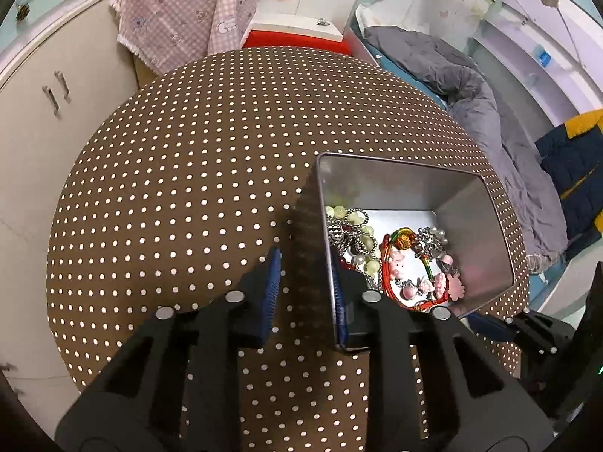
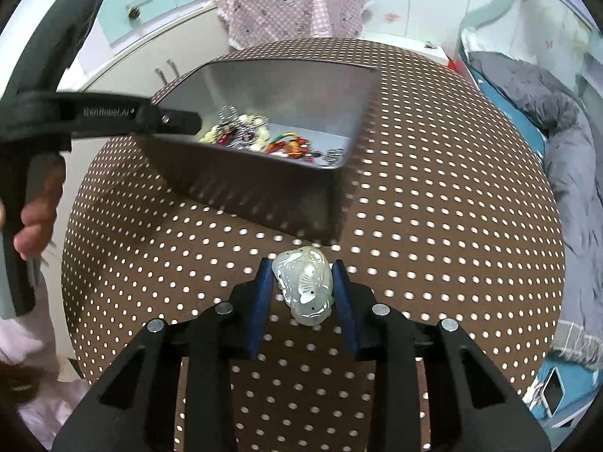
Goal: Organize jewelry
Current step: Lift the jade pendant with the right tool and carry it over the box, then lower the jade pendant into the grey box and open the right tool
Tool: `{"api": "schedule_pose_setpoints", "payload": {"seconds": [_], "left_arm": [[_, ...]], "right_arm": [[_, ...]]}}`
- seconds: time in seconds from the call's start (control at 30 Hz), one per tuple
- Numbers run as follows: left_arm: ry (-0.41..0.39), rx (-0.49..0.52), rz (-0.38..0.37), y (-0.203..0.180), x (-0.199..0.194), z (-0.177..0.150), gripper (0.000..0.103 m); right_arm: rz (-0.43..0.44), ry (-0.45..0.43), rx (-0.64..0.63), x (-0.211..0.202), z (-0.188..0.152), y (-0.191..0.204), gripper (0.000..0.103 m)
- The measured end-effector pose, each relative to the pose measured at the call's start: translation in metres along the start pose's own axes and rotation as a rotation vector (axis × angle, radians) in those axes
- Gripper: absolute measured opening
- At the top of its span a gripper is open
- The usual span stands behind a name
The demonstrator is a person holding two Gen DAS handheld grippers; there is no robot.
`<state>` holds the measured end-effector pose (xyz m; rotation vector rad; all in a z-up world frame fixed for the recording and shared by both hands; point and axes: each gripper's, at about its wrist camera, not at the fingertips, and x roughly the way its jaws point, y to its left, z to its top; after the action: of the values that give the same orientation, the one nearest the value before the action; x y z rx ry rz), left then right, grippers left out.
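Pendant: one pale carved jade pendant (image 2: pixel 304 288) lay on the dotted worktop (image 2: pixel 433 226), just in front of the tin, not yet inside it.
Tin: one open metal tin (image 1: pixel 478 222) stood on the worktop holding a tangle of jewelry (image 1: pixel 392 260); pale-bead, red-cord and pink-charm pieces showed, too knotted to count.
Right gripper (image 2: pixel 303 295): its jaws flanked the pendant closely; whether the pads pressed it I could not tell.
Left gripper (image 1: pixel 305 293): its jaws straddled the tin's near wall, one pad inside, one outside, a gap showing outside.
Progress: most pieces appeared stowed; the pendant seemed the last one left outside.
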<state>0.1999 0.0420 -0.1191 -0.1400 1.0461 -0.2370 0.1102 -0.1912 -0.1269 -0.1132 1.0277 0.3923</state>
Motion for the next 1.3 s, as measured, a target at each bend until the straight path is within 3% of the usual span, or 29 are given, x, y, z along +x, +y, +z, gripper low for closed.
{"api": "schedule_pose_setpoints", "payload": {"seconds": [0.07, 0.3, 0.57, 0.73, 1.1, 1.3], "left_arm": [[-0.005, 0.021, 0.019, -0.006, 0.0, 0.001, 0.014], [-0.008, 0.02, 0.033, -0.008, 0.002, 0.004, 0.013], [-0.011, 0.02, 0.033, -0.008, 0.002, 0.002, 0.013], [-0.012, 0.018, 0.025, -0.006, 0.003, 0.002, 0.013], [-0.01, 0.012, 0.021, -0.002, 0.005, 0.003, 0.013], [-0.003, 0.008, 0.022, 0.0, 0.011, 0.008, 0.013]], "right_arm": [[-0.015, -0.003, 0.023, -0.006, 0.002, -0.008, 0.03], [-0.052, -0.085, 0.09, -0.038, 0.018, -0.027, 0.03], [-0.022, -0.219, 0.051, -0.068, 0.065, -0.013, 0.03], [0.038, -0.208, 0.027, -0.054, 0.088, 0.007, 0.03], [0.066, -0.141, 0.002, -0.028, 0.096, 0.02, 0.031], [0.037, -0.15, 0.018, -0.03, 0.096, 0.016, 0.049]]}}
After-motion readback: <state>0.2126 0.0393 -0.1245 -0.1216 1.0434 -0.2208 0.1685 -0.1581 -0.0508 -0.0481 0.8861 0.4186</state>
